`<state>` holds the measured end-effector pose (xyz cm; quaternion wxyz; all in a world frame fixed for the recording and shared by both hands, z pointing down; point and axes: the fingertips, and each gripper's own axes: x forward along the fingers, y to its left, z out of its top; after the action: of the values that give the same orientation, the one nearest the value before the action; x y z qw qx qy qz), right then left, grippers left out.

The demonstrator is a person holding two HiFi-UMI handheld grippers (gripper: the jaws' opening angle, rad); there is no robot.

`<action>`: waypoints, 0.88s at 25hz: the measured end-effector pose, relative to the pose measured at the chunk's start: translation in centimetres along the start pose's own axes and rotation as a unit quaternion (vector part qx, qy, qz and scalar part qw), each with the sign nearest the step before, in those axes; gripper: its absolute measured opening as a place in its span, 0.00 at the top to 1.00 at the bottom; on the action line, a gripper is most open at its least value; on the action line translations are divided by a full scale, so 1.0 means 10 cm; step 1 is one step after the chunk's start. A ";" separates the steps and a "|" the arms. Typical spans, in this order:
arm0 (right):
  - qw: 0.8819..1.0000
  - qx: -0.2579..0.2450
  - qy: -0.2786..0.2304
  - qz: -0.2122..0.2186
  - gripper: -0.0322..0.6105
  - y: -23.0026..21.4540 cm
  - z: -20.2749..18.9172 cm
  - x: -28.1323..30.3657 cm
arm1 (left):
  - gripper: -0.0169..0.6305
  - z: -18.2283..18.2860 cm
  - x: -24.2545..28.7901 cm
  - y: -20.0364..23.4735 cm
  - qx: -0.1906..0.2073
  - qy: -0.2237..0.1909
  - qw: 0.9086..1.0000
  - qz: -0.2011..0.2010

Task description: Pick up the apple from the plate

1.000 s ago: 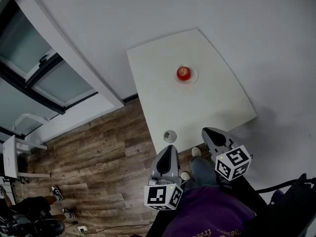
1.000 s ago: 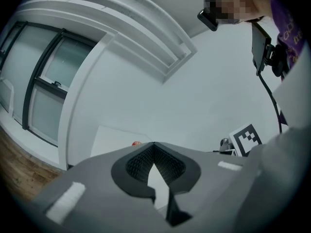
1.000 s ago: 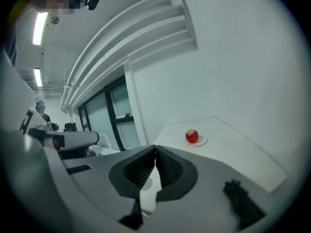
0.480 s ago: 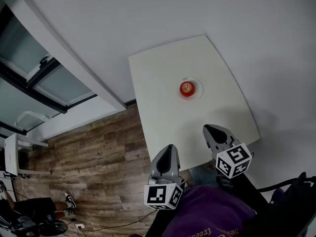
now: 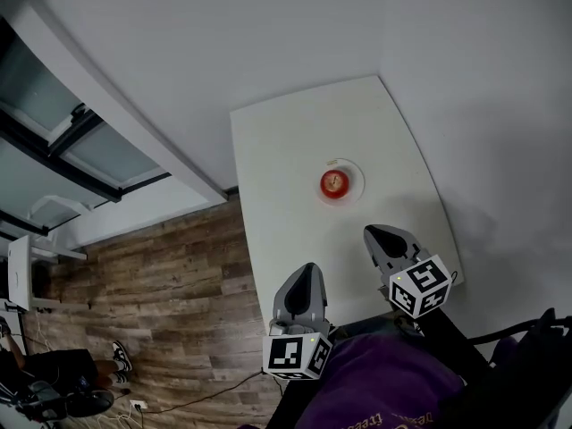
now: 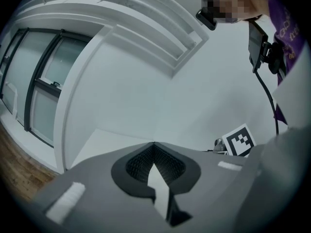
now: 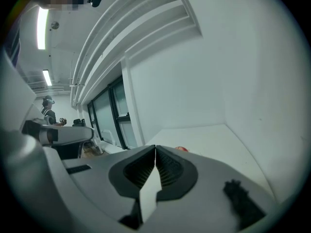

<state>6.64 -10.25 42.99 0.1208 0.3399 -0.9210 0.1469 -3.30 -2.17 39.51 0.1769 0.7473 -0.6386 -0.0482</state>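
Note:
A red apple (image 5: 334, 183) sits on a small white plate (image 5: 353, 174) in the middle of a white table (image 5: 277, 150). My left gripper (image 5: 307, 273) hangs over the table's near edge, jaws together with nothing between them. My right gripper (image 5: 374, 235) is over the near right part of the table, a short way from the apple, also shut and empty. In the right gripper view a sliver of the apple (image 7: 181, 149) peeks over the shut jaws (image 7: 155, 148). The left gripper view shows its closed jaws (image 6: 153, 144) pointing over the table (image 6: 104, 140); the apple is hidden there.
The table stands in a corner of white walls (image 5: 268, 34). Wooden floor (image 5: 161, 284) lies to the left, with windows (image 5: 63, 132) beyond it. The person's purple sleeve (image 5: 375, 391) fills the bottom of the head view. A person (image 7: 47, 111) stands far off by the windows.
Both grippers have moved forward over the table's near edge, closer to the apple. The round fitting by the table's near edge has gone out of sight. Both jaws stayed shut.

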 end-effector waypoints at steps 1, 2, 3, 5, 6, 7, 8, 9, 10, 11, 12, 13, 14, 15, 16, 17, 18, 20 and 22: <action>1.000 -0.001 0.000 0.000 0.93 -0.06 0.01 0.03 | 0.96 0.00 0.04 -0.01 -0.002 0.000 1.000 -0.001; 1.000 -0.001 0.000 -0.001 0.93 -0.11 0.03 0.07 | 0.96 0.00 0.08 -0.02 -0.003 0.000 1.000 -0.003; 1.000 -0.002 0.000 -0.002 0.93 -0.16 0.04 0.10 | 0.96 0.00 0.11 -0.02 -0.002 0.001 1.000 -0.005; 1.000 -0.003 0.000 -0.003 0.93 -0.25 0.06 0.17 | 0.96 0.01 0.15 0.01 0.001 0.005 1.000 -0.003; 1.000 -0.005 0.000 -0.005 0.93 -0.29 0.07 0.20 | 0.96 0.02 0.17 0.03 0.000 0.006 1.000 0.000; 1.000 -0.007 0.000 -0.006 0.93 -0.32 0.08 0.23 | 0.96 0.03 0.18 0.06 -0.001 0.008 1.000 0.003; 1.000 -0.009 0.000 -0.007 0.93 -0.33 0.10 0.26 | 0.96 0.04 0.19 0.08 -0.001 0.009 1.000 0.004; 1.000 -0.010 -0.001 -0.008 0.93 -0.34 0.11 0.29 | 0.96 0.06 0.20 0.11 -0.001 0.010 1.000 0.002; 1.000 -0.012 -0.001 -0.009 0.93 -0.35 0.13 0.32 | 0.96 0.07 0.21 0.13 -0.001 0.011 1.000 -0.001; 1.000 -0.014 0.000 -0.009 0.93 -0.35 0.13 0.36 | 0.96 0.07 0.23 0.15 0.001 0.012 1.000 -0.005; 1.000 -0.016 0.003 -0.010 0.93 -0.36 0.13 0.40 | 0.96 0.08 0.25 0.18 0.003 0.013 1.000 -0.009; 1.000 -0.019 0.006 -0.012 0.93 -0.36 0.12 0.43 | 0.96 0.08 0.28 0.21 0.006 0.014 1.000 -0.011; 1.000 -0.022 0.009 -0.014 0.93 -0.37 0.11 0.47 | 0.96 0.08 0.30 0.24 0.009 0.016 1.000 -0.013; 0.999 -0.025 0.013 -0.017 0.93 -0.37 0.09 0.50 | 0.96 0.08 0.32 0.26 0.012 0.018 1.000 -0.015; 0.999 -0.028 0.018 -0.020 0.93 -0.39 0.07 0.54 | 0.96 0.08 0.35 0.28 0.014 0.019 1.000 -0.018; 0.999 -0.032 0.022 -0.024 0.93 -0.40 0.06 0.58 | 0.96 0.08 0.39 0.30 0.014 0.020 0.999 -0.021; 0.999 -0.034 0.026 -0.027 0.93 -0.42 0.04 0.62 | 0.96 0.07 0.42 0.32 0.013 0.022 0.999 -0.023; 0.998 -0.038 0.036 -0.030 0.93 -0.44 -0.01 0.69 | 0.96 0.03 0.46 0.36 0.010 0.027 0.999 -0.024; 0.998 -0.040 0.044 -0.030 0.93 -0.45 -0.06 0.75 | 0.96 0.01 0.49 0.40 0.005 0.031 0.999 -0.024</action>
<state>4.15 -17.70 46.81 0.1793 0.3553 -0.9093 0.1212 -6.21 -7.41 41.49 0.1918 0.7644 -0.6150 -0.0257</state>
